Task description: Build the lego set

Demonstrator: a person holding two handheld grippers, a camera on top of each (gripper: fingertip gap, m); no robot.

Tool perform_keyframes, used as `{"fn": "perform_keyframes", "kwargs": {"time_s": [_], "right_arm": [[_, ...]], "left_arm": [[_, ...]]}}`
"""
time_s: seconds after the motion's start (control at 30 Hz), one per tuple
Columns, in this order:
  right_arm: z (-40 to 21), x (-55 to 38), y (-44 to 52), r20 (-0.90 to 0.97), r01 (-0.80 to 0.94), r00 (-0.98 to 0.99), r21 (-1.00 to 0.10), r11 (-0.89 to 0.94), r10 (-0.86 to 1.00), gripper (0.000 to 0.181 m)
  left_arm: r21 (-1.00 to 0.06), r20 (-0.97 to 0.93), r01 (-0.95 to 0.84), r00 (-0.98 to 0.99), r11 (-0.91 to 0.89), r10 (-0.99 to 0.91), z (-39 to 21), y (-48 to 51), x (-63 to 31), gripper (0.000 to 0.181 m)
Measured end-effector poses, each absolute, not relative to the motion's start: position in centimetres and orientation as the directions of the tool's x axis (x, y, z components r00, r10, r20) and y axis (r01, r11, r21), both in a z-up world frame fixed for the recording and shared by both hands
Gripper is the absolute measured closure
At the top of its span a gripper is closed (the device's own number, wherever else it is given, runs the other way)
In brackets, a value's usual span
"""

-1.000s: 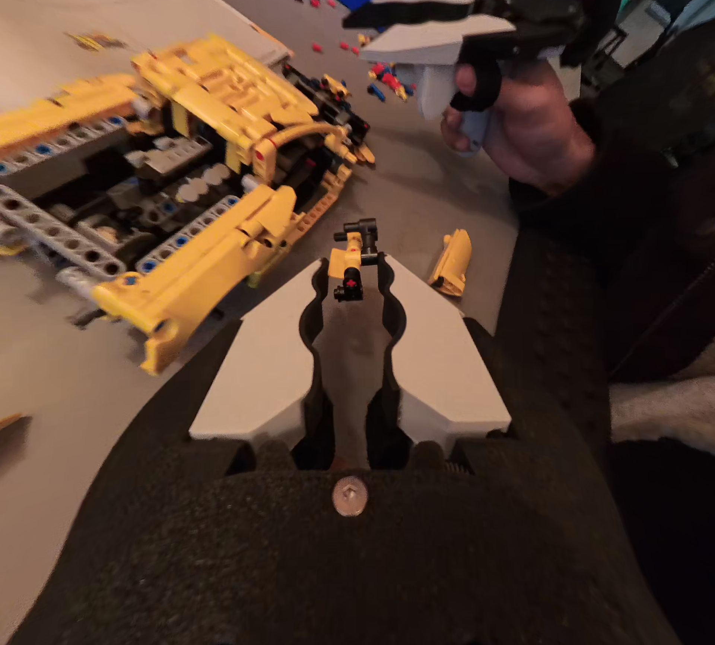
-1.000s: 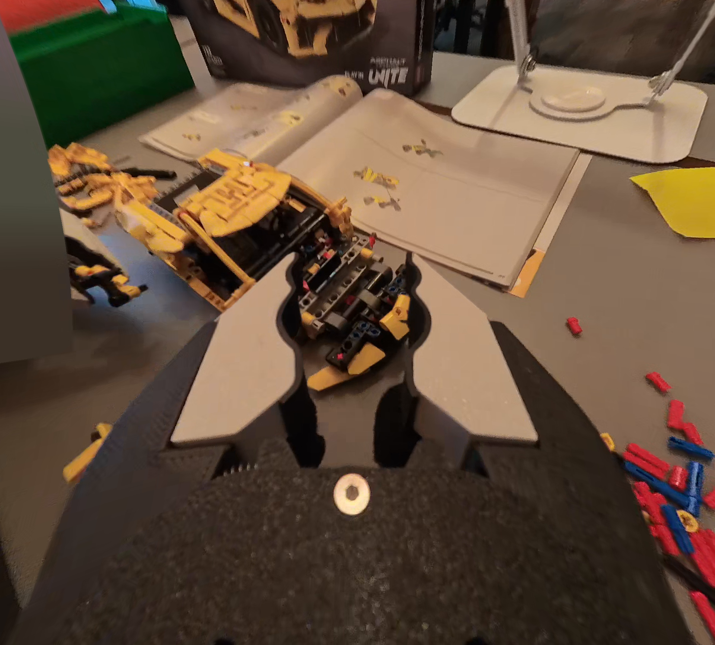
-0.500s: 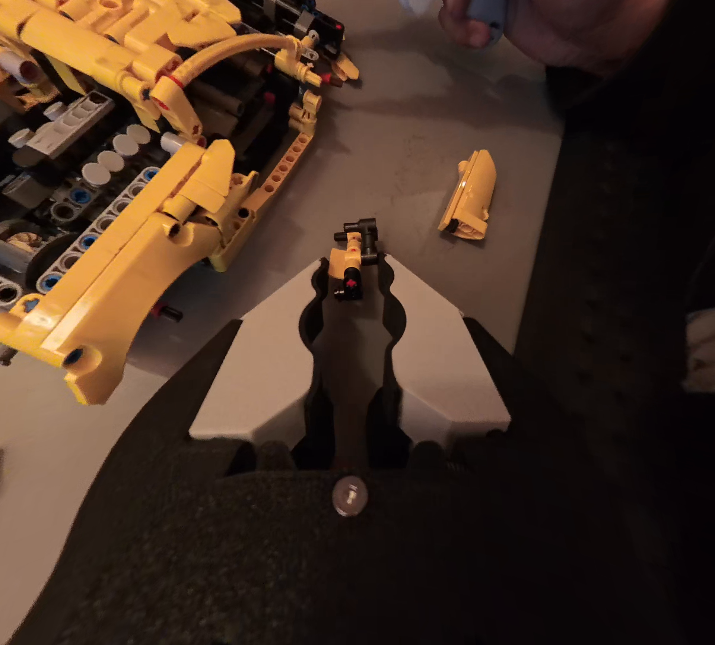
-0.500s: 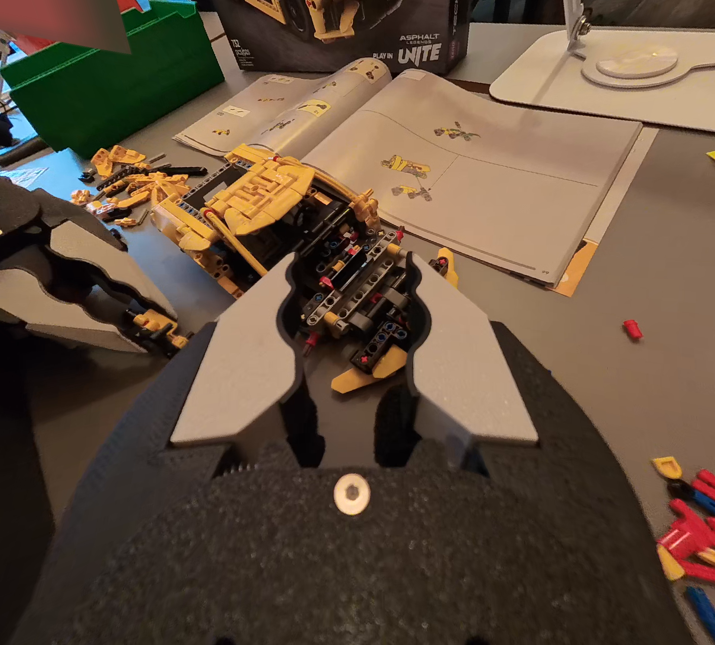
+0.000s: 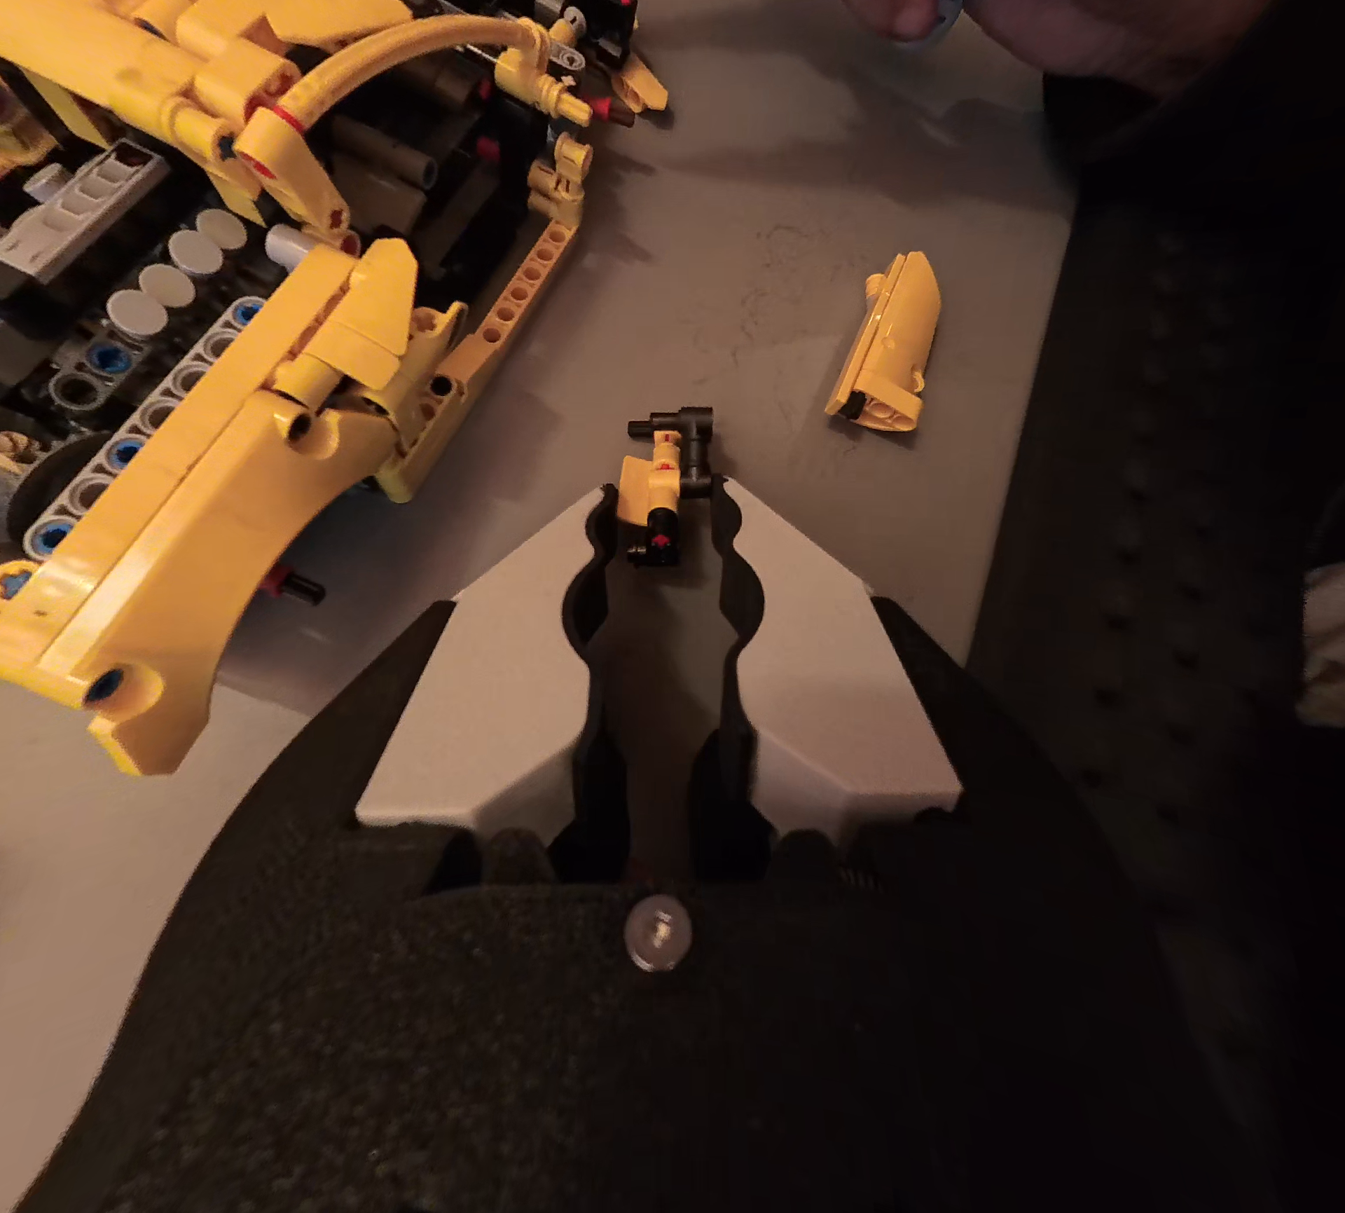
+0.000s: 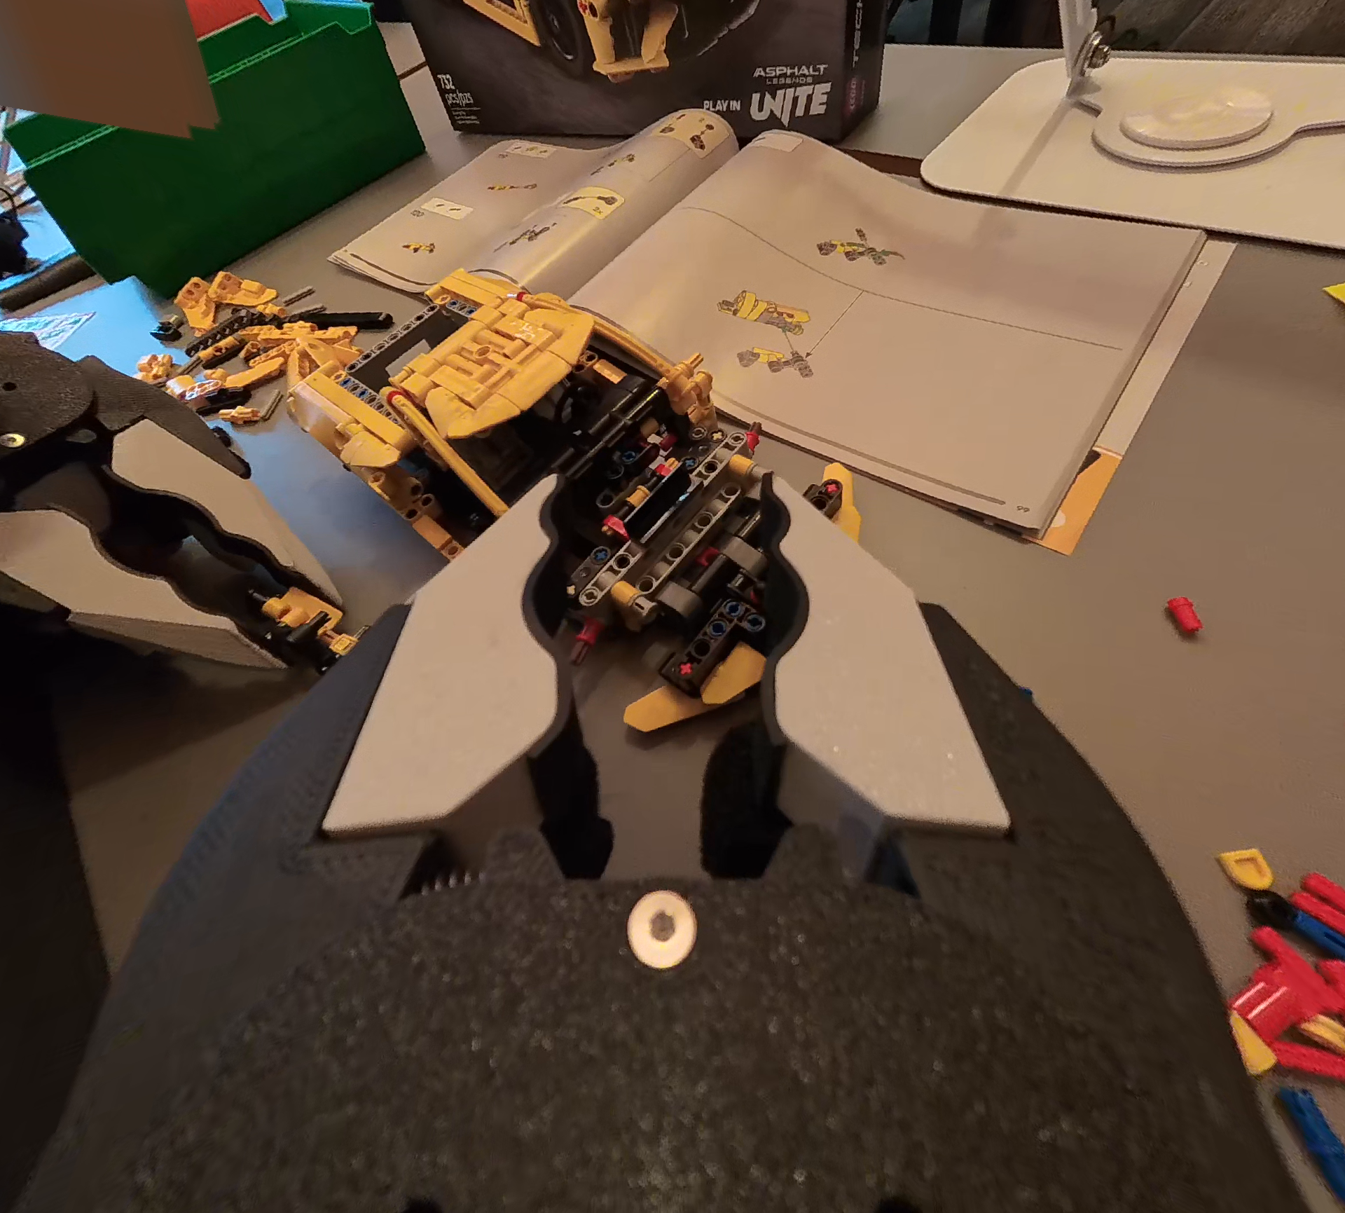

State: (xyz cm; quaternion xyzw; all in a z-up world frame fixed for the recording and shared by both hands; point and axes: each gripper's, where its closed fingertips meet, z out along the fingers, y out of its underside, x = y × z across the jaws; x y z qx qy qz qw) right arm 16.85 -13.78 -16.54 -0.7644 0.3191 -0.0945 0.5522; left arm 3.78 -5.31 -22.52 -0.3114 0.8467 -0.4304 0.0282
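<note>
- The left claw [image 5: 664, 494] is narrow and holds a small yellow-and-black sub-assembly [image 5: 666, 486] between its tips, above the grey counter [image 5: 764, 217].
- The long axis of this sub-assembly runs along the fingers, and its black L-shaped end points forward, away from the claw.
- The half-built yellow car [image 5: 255, 246] lies on the counter to the left of it, close but apart.
- A loose yellow panel piece [image 5: 888, 344] lies on the counter to the right, its long axis nearly parallel to the held part.
- The right claw [image 6: 659, 501] is wide and holds nothing; it hangs over the black end of the car [image 6: 509, 413].
- The long axis of the car goes from this claw toward the upper left, beside the open instruction booklet [image 6: 910, 333].
</note>
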Motion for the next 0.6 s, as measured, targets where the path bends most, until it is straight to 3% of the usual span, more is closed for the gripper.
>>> {"fn": "perform_keyframes", "kwargs": {"time_s": [0.33, 0.6], "right_arm": [[-15.7, 15.9, -13.8, -0.206, -0.361, 0.792, -0.917, -0.168, -0.575, 0.131], [-15.6, 12.0, -11.0, -0.272, -0.367, 0.887, -0.906, -0.210, -0.374, 0.138]], "left_arm": [[-0.757, -0.023, -0.334, -0.845, 0.561, -0.534, -22.8, -5.0, 3.9, 0.156], [-0.806, 0.029, -0.351, -0.827, 0.476, -0.561, -21.3, -4.8, 4.5, 0.156]]}}
